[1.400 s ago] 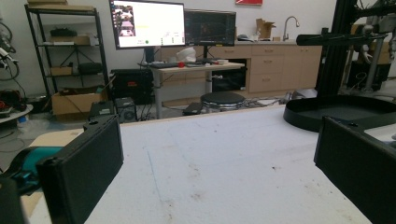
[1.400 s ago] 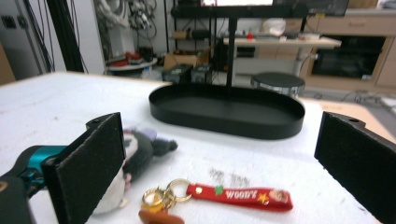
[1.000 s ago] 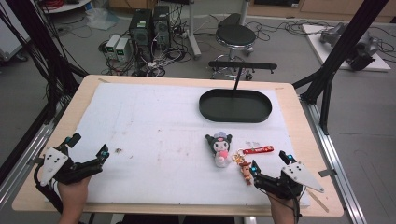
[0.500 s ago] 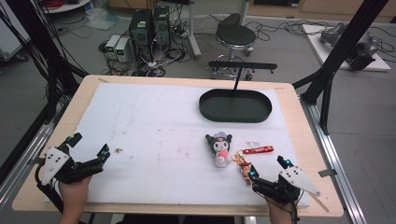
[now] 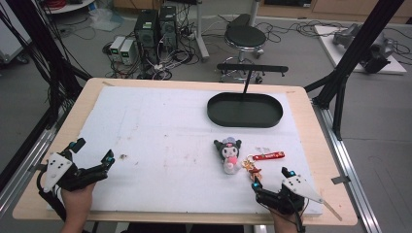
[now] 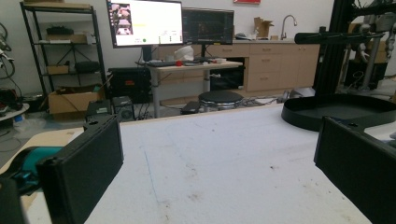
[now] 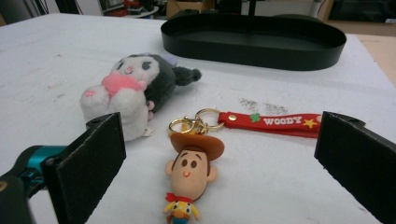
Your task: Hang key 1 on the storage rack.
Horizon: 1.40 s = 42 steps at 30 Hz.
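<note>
A black-and-white plush toy [image 5: 228, 153] with a pink face lies on the white mat, right of centre. Beside it lies a Woody keychain [image 5: 252, 168] with a red strap [image 5: 268, 156]. My right gripper [image 5: 271, 178] stands open at the front right, just in front of the keychain. In the right gripper view the Woody head [image 7: 191, 168] lies between the open jaws, the plush toy [image 7: 128, 88] is at the left and the red strap [image 7: 275, 123] at the right. My left gripper [image 5: 93, 150] is open at the front left, over bare mat [image 6: 219, 177].
A black oval tray [image 5: 245, 124] sits at the back right of the mat, with a black post and crossbar [image 5: 252, 69] behind it. The tray also appears far ahead [image 7: 252, 58] and at the right [image 6: 317, 119]. A stool [image 5: 245, 36] and computers [image 5: 155, 24] stand beyond the table.
My right gripper has drawn slightly back toward the table's front edge and a little left, staying open. The left gripper has hardly moved.
</note>
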{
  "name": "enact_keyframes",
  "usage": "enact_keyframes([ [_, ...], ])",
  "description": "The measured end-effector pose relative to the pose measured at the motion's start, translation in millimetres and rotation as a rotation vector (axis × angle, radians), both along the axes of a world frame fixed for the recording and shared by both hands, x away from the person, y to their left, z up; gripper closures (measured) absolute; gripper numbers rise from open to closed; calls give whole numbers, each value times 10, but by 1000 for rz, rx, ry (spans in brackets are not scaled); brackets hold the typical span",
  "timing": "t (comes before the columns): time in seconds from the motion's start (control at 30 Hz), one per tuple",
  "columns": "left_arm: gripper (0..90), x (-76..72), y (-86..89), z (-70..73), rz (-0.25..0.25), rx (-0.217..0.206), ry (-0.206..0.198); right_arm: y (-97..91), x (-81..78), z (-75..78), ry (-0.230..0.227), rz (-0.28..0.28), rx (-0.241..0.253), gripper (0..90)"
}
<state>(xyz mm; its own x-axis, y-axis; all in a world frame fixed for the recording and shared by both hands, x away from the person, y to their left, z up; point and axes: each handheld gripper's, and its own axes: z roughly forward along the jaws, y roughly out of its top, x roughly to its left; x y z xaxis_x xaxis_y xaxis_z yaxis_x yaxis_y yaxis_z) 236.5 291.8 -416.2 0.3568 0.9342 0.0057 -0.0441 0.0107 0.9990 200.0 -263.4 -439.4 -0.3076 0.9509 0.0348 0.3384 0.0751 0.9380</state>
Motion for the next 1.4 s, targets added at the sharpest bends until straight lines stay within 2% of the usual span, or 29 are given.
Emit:
enact_keyframes([
  [0.43, 18, 2, 6, 0, 3, -1, 3, 199, 132, -110, 141, 12, -32, 11],
  [0.67, 18, 1, 10, 2, 1, 0, 4, 230, 184, -124, 190, 15, -44, 11],
  [0.7, 18, 1, 9, 2, 1, 0, 4, 235, 194, -125, 207, 10, -42, 53],
  [0.87, 18, 2, 12, 1, 3, 1, 5, 234, 225, -127, 234, 13, -50, 58],
  [0.93, 18, 4, 11, 0, 3, 1, 4, 242, 248, -130, 266, 15, -55, 58],
  [1.13, 18, 6, 10, -1, 3, 0, 5, 260, 277, -128, 287, 17, -61, 61],
  [1.2, 18, 5, 11, 0, 4, 0, 5, 265, 291, -129, 297, 12, -67, 102],
  [1.23, 18, 5, 12, 0, 5, 0, 5, 263, 296, -126, 303, 12, -58, 164],
  [1.4, 18, 4, 14, 1, 5, 2, 5, 272, 315, -132, 324, 15, -66, 173],
])
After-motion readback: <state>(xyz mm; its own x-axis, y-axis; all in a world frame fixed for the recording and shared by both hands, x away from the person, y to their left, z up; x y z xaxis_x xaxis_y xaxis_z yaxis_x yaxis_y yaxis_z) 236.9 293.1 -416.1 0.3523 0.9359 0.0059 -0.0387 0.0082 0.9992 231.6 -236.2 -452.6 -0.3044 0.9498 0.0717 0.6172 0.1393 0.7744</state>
